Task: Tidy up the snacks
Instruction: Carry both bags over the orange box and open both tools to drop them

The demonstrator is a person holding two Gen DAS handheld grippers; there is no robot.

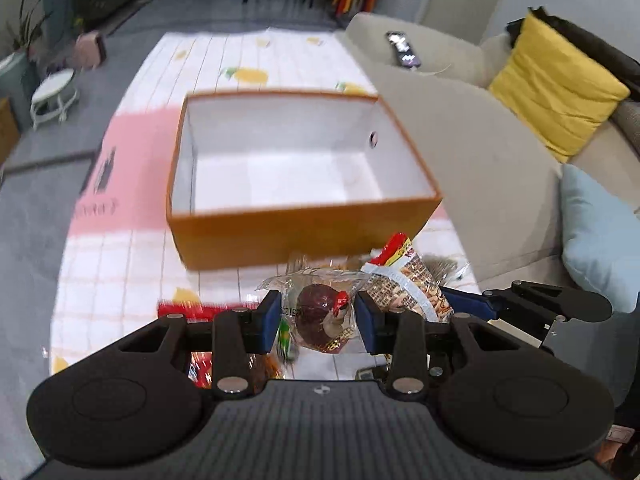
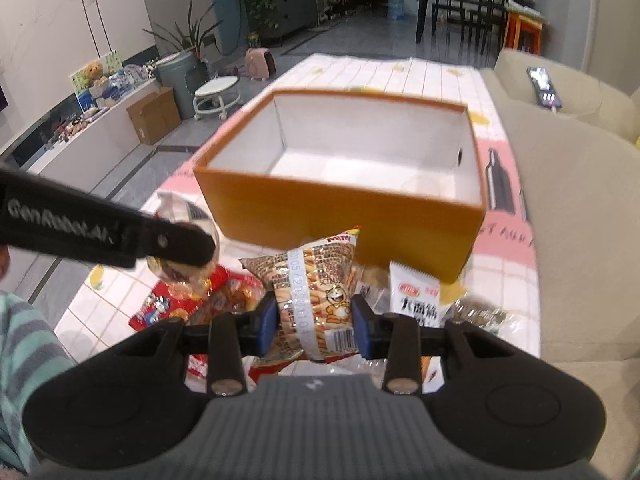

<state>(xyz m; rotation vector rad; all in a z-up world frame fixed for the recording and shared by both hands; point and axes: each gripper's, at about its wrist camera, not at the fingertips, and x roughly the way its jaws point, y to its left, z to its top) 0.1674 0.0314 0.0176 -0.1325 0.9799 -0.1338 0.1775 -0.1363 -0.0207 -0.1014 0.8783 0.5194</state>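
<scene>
Ahead of both grippers sits the empty orange box (image 1: 304, 220); left gripper (image 1: 316, 322) clamps a clear-wrapped brown snack (image 1: 322, 316), right gripper (image 2: 314, 322) apparently grips an upright crisp packet (image 2: 316, 292).

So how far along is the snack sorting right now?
Nothing is packed yet: the orange box is empty. In hand: left gripper grips a clear-wrapped brown snack, right gripper a yellow snack bag. Left: red packet and white packet.
</scene>
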